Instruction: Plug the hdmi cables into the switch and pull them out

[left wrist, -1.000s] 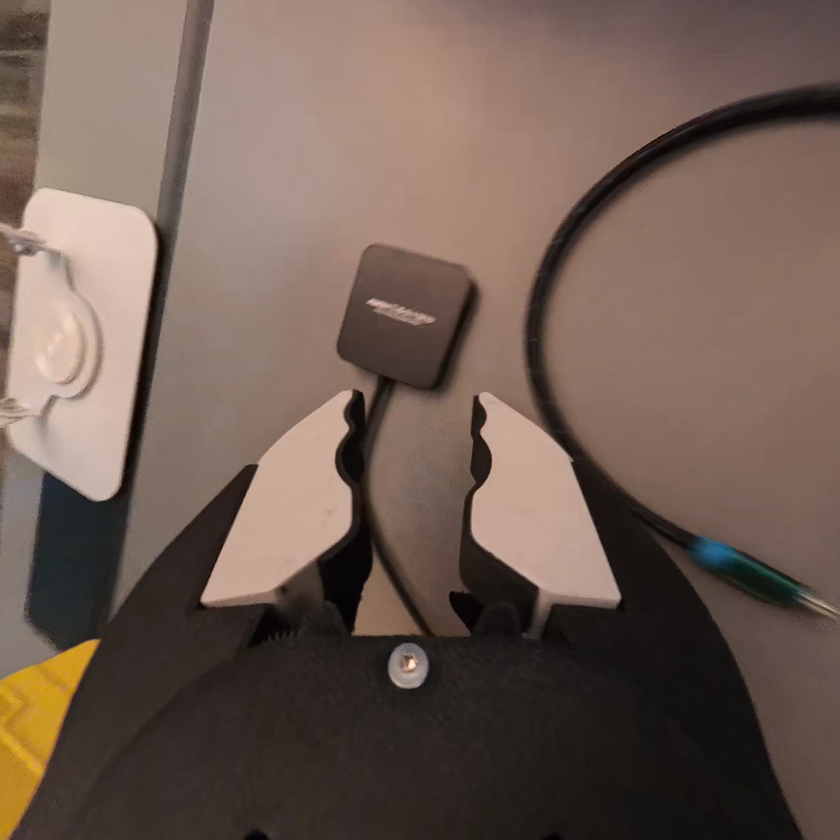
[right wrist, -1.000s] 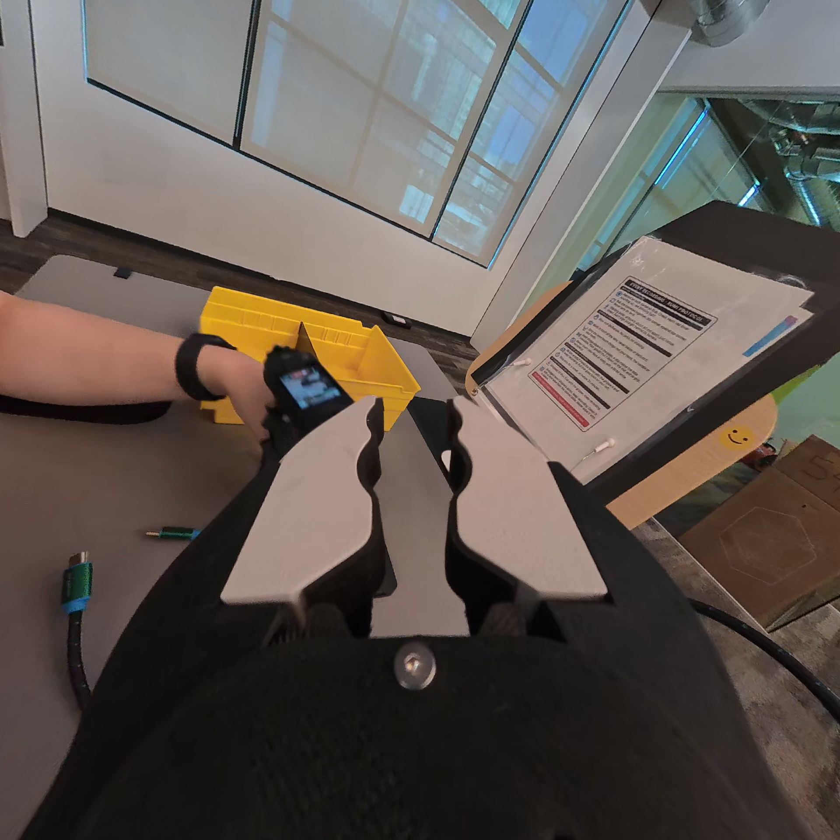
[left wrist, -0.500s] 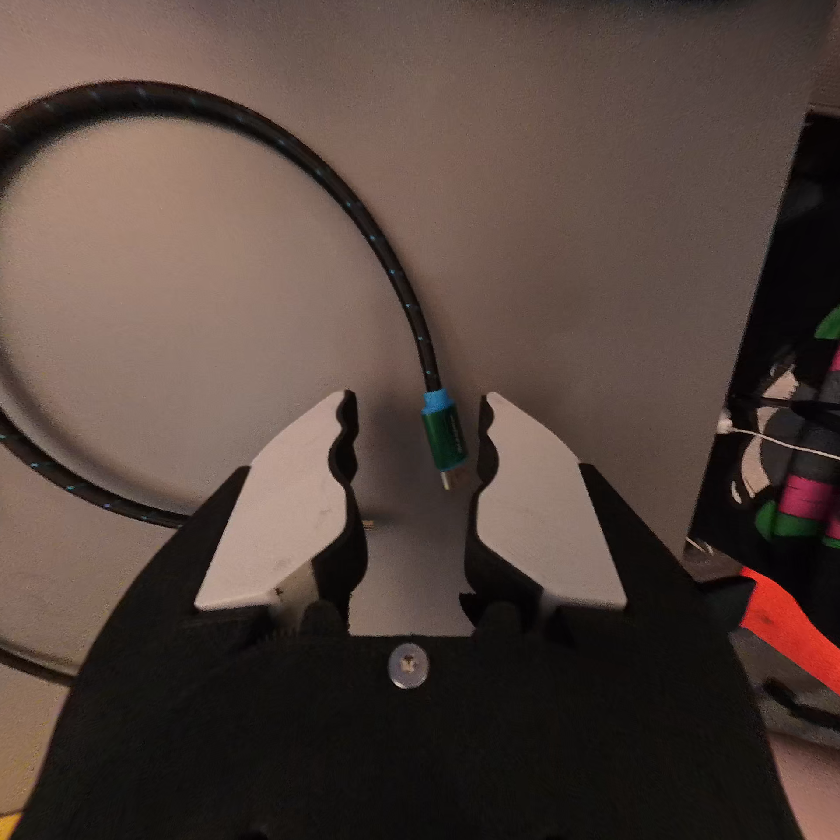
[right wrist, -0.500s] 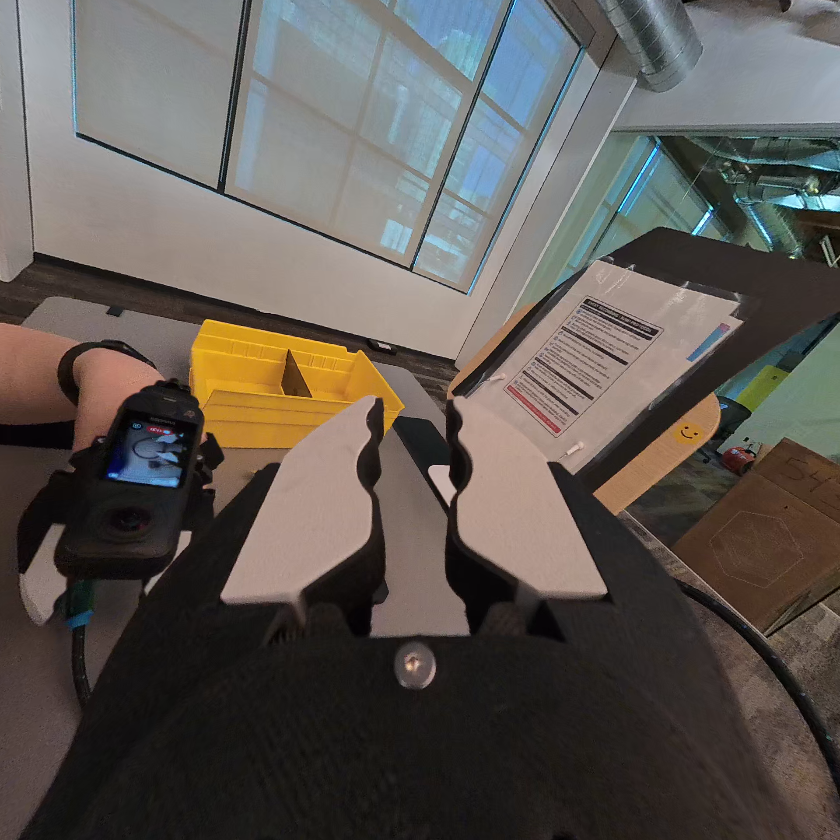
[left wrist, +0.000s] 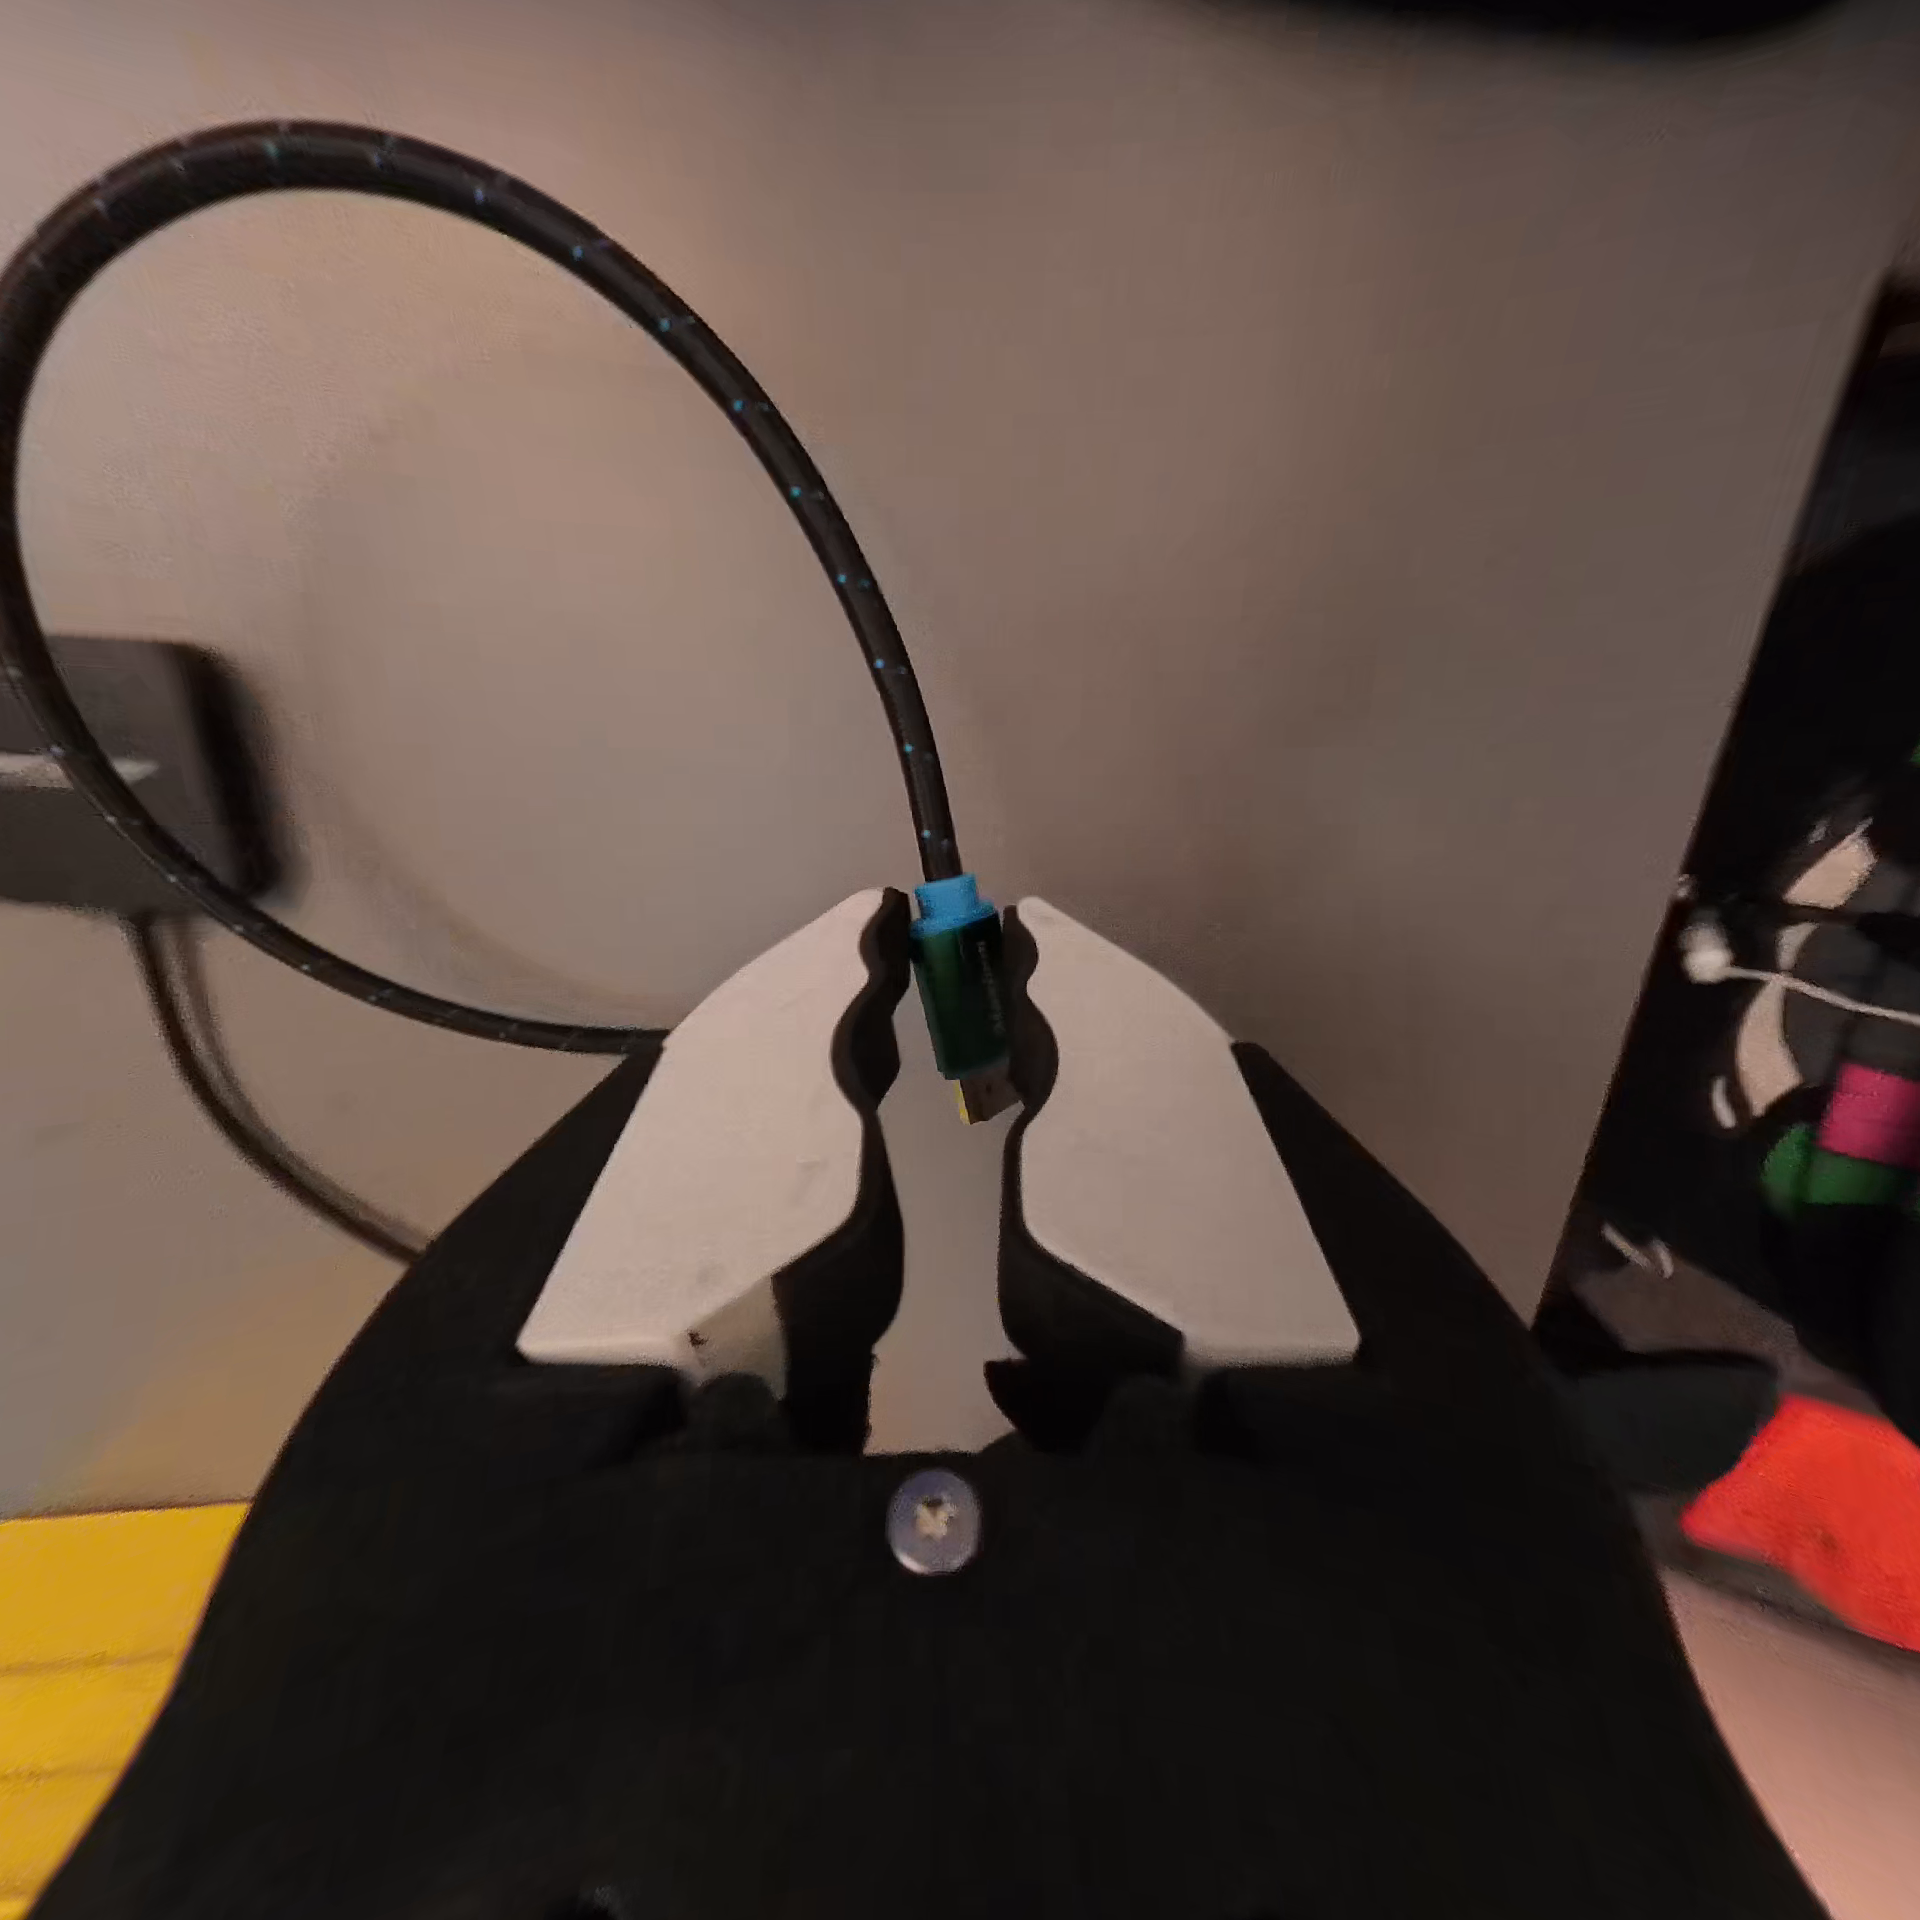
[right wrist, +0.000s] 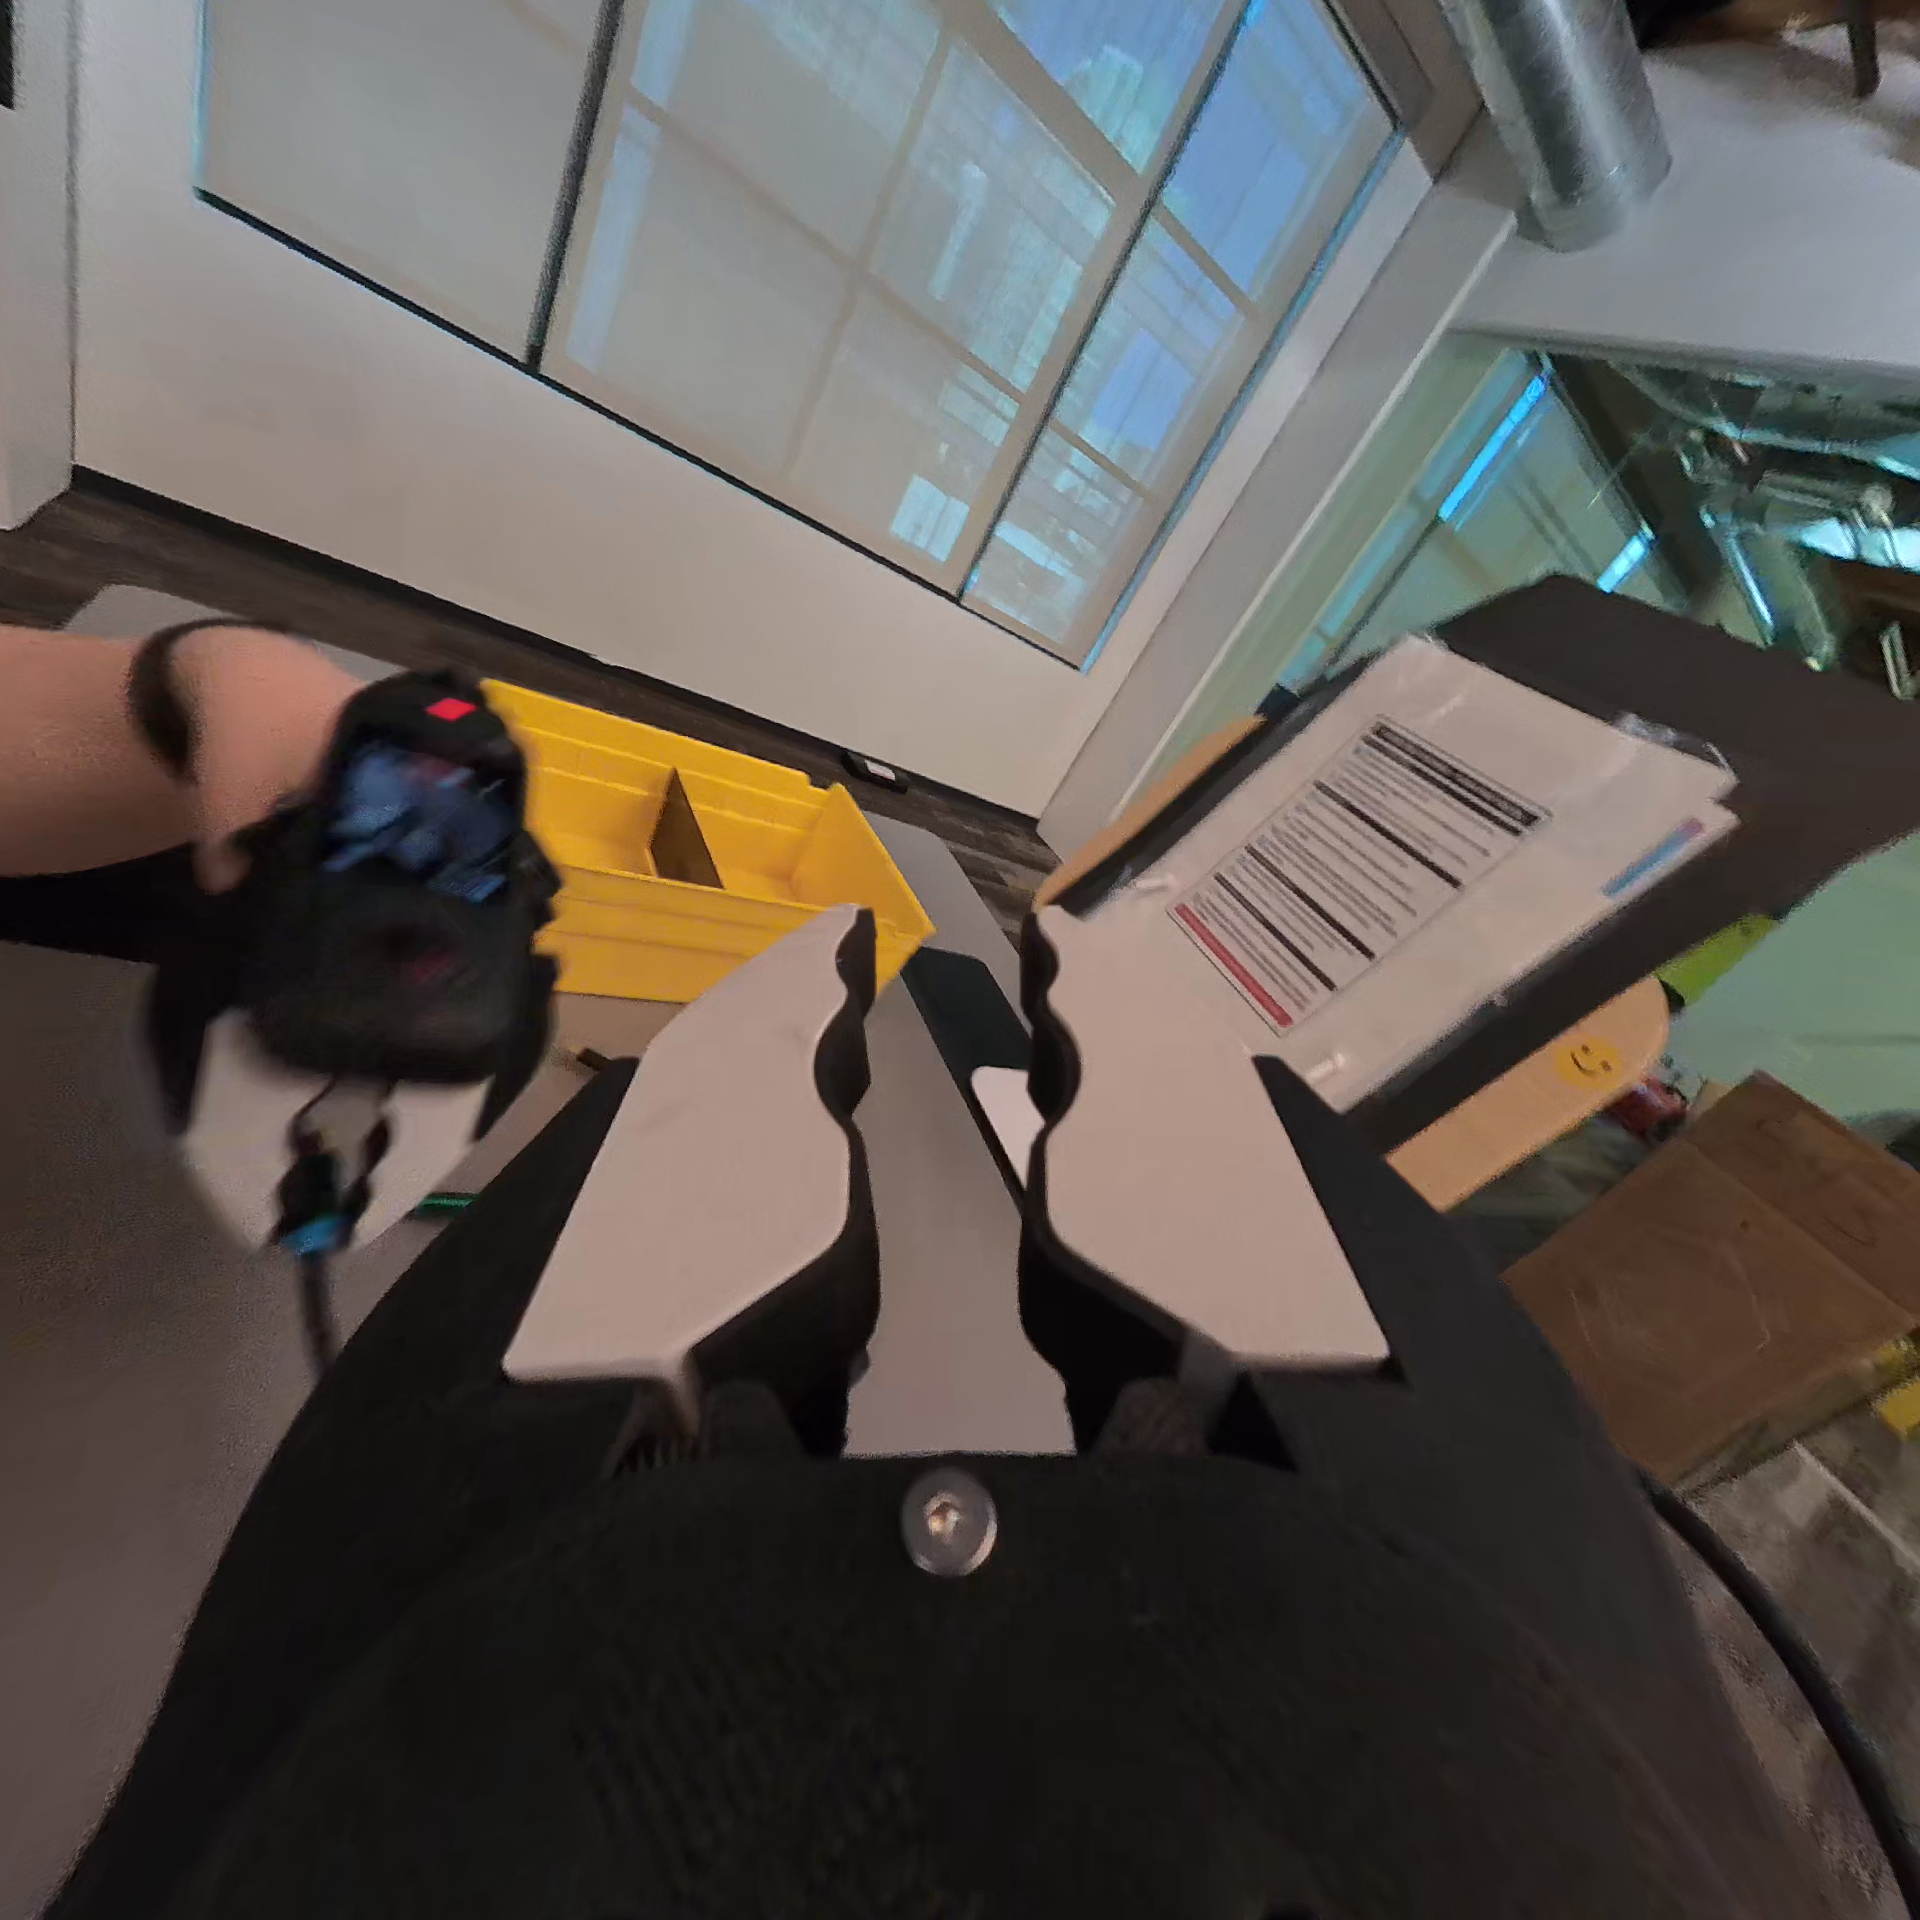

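Observation:
In the left wrist view my left gripper [left wrist: 956,920] is shut on the green HDMI plug [left wrist: 966,1003] with a blue collar, metal tip pointing toward the camera. Its black braided cable [left wrist: 665,322] loops up and round to the left over the grey table [left wrist: 1247,520]. The black switch [left wrist: 114,769] is blurred at the left edge, with a thin black lead [left wrist: 208,1081] running from it. My right gripper [right wrist: 948,930] is open and empty, held above the table. In the right wrist view the left gripper [right wrist: 384,914] is in a hand at the left, the cable [right wrist: 307,1236] hanging below it.
A yellow divided bin [right wrist: 707,883] stands at the back of the table, and its corner shows in the left wrist view [left wrist: 83,1662]. A tilted stand with a printed sheet [right wrist: 1403,862] is at the right. A cardboard box [right wrist: 1714,1247] lies on the floor beyond. A window wall is behind. The tips of one gripper are about 25 centimeters away from the tips of the other.
My left gripper has closed its fingers on the green plug, which lay loose between them half a second ago, and has lifted it. My right gripper stays open and has tilted slightly.

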`<state>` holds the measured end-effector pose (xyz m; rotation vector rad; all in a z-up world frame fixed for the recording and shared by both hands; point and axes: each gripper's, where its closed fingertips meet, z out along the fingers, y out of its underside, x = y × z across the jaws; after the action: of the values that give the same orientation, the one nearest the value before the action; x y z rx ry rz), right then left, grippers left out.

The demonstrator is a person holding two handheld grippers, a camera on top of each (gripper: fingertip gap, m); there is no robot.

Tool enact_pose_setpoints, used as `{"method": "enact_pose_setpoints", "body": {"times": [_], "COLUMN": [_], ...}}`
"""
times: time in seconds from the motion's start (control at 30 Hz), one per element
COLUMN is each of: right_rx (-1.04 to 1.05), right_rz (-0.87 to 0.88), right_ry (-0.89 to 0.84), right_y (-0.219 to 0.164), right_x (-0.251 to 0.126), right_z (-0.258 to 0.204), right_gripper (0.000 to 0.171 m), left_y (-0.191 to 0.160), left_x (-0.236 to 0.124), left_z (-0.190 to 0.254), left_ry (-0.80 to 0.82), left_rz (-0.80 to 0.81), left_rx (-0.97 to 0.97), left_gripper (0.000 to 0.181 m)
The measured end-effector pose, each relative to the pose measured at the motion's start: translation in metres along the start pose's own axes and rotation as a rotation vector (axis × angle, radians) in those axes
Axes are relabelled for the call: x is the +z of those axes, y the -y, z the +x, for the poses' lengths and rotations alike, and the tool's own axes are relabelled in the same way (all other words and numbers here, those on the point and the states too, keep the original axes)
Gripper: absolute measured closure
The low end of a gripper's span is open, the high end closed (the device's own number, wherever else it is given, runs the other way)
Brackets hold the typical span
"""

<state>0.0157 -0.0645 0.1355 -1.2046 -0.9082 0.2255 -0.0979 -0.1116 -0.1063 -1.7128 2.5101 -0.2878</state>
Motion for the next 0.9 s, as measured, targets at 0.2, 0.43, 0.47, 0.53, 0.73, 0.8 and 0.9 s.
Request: {"method": "enact_pose_setpoints", "body": {"times": [0.2,0.43,0.47,0.53,0.73,0.8,0.9], "right_rx": [-0.051,-0.182,-0.209,-0.262,-0.221,-0.287,-0.335], "right_rz": [-0.003,-0.362,-0.409,-0.473,-0.409,-0.385,-0.373], "right_ry": [0.383,0.602,0.602,0.582,0.489,0.377,0.208], "right_y": [-0.008,-0.075,-0.084,-0.098,-0.084,-0.080,-0.070], "right_x": [0.026,0.077,0.082,0.091,0.098,0.100,0.102], "right_z": [-0.077,-0.148,-0.152,-0.153,-0.131,-0.111,-0.083], "right_gripper": [0.139,0.150,0.150,0.156,0.165,0.165,0.165], "left_y": [-0.017,-0.019,-0.018,-0.015,-0.008,-0.004,-0.004], "left_x": [-0.073,-0.091,-0.093,-0.099,-0.140,-0.176,-0.209], "left_z": [-0.024,-0.024,-0.024,-0.025,-0.044,-0.063,-0.074], "left_ry": [-0.041,-0.065,-0.071,-0.082,-0.081,-0.030,-0.037], "left_rz": [0.304,0.391,0.407,0.446,0.687,0.892,1.116], "left_rx": [-0.102,-0.071,-0.068,-0.065,-0.180,-0.274,-0.336], "left_gripper": [0.165,0.166,0.166,0.166,0.153,0.138,0.123]}}
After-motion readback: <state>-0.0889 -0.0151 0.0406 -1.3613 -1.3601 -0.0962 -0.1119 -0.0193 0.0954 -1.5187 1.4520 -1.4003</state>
